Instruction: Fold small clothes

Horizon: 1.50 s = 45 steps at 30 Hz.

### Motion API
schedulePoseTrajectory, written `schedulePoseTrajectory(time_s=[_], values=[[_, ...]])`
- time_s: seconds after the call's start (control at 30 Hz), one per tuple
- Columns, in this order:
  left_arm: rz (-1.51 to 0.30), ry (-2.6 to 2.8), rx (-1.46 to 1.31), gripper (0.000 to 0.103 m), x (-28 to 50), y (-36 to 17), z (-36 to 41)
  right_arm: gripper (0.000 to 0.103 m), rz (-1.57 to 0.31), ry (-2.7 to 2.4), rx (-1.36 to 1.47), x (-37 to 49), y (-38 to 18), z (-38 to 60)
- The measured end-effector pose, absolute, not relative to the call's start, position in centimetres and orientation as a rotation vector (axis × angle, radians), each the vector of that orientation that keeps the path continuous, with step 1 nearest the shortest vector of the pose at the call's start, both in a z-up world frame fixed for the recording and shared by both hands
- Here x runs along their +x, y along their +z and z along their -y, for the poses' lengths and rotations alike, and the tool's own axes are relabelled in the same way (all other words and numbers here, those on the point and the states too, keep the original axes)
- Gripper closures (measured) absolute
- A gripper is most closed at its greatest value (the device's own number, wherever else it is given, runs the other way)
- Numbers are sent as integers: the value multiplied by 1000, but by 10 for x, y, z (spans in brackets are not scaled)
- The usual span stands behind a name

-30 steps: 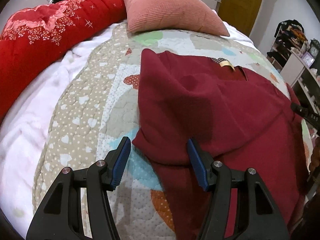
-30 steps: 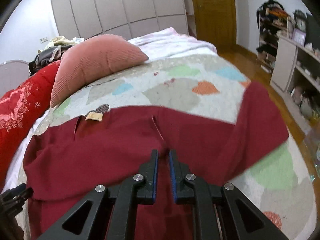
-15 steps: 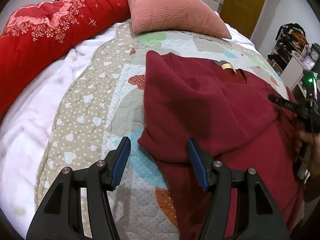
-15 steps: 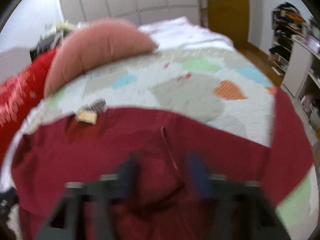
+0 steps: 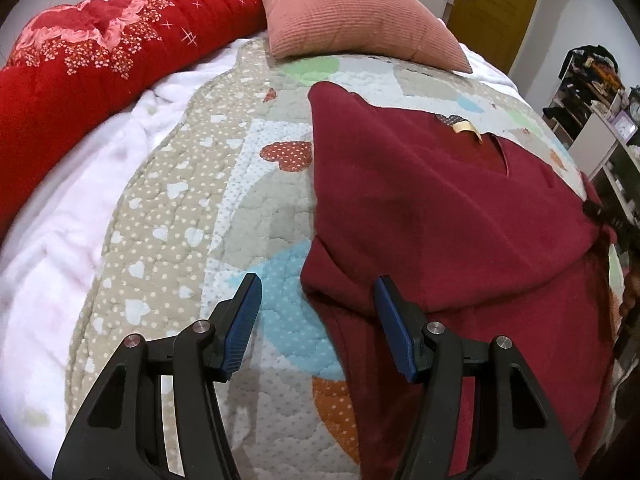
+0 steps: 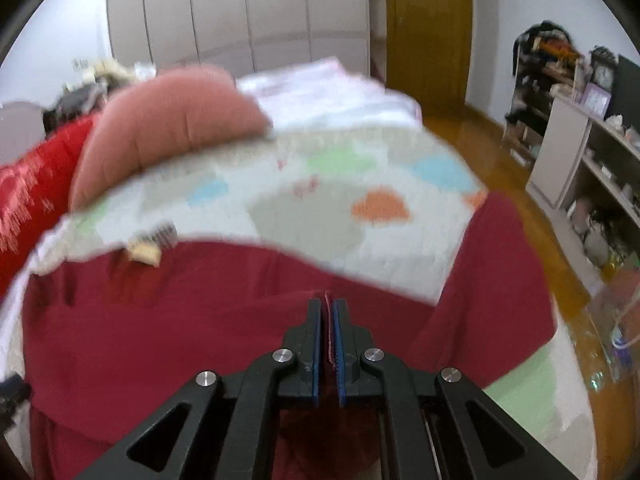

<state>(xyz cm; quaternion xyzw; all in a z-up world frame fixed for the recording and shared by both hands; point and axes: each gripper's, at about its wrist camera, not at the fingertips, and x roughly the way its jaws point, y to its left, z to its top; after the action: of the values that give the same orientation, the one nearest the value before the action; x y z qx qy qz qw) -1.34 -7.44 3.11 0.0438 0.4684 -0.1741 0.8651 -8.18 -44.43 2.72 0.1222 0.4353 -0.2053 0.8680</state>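
Observation:
A dark red sweater [image 5: 432, 216] lies on the patterned quilt [image 5: 180, 216], one side folded over, a tan neck label [image 5: 466, 128] showing. My left gripper [image 5: 316, 300] is open and empty, hovering over the sweater's lower left folded corner, its right finger above the cloth. In the right wrist view my right gripper [image 6: 327, 308] is shut on a pinched edge of the sweater [image 6: 160, 320], lifting it; the sleeve [image 6: 504, 280] drapes to the right. This view is blurred.
A pink ribbed pillow [image 5: 352, 12] and a red floral duvet [image 5: 92, 68] lie at the head of the bed. White blanket [image 5: 60, 220] at left. Shelves [image 6: 592, 168] and wooden floor [image 6: 500, 152] lie beyond the bed's right edge.
My right gripper opened, then shut on the sweater's edge and lifted it. My left gripper stayed open and drifted slightly left along the folded corner.

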Motion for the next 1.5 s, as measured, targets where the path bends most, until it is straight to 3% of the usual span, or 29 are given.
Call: schedulePoseTrajectory(time_s=[0.2, 0.27, 0.3, 0.33, 0.67, 0.73, 0.77, 0.83, 0.87, 1.07, 1.27, 1.5], values=[[-972, -377, 89, 44, -30, 40, 55, 92, -858, -441, 290, -95, 49, 430], [-988, -396, 66, 44, -37, 38, 52, 75, -841, -250, 289, -85, 61, 400], [-996, -408, 59, 44, -39, 36, 53, 60, -841, -169, 283, -77, 63, 386], [-1002, -420, 56, 44, -42, 35, 55, 56, -833, -69, 279, -67, 65, 368], [-1036, -460, 39, 44, -34, 18, 62, 53, -930, 316, -81, 28, 26, 228], [-1038, -459, 26, 44, -26, 18, 62, 59, -966, 342, -130, 36, 12, 217], [-1035, -454, 20, 44, -22, 18, 61, 67, -975, 351, -149, 36, 7, 213], [-1034, -443, 10, 44, -16, 17, 60, 94, -947, 364, -168, 32, 7, 207], [-1037, -441, 1, 44, -13, 16, 58, 97, -929, 357, -177, 29, 8, 206], [-1038, -435, -30, 44, -10, 15, 51, 100, -782, 206, -196, 35, 34, 210], [-1027, -405, 9, 44, -12, 22, 50, 100, -894, 133, -85, 67, 8, 223], [-983, -386, -65, 44, -5, 37, 42, 98, -870, 200, 40, -6, 41, 249]])
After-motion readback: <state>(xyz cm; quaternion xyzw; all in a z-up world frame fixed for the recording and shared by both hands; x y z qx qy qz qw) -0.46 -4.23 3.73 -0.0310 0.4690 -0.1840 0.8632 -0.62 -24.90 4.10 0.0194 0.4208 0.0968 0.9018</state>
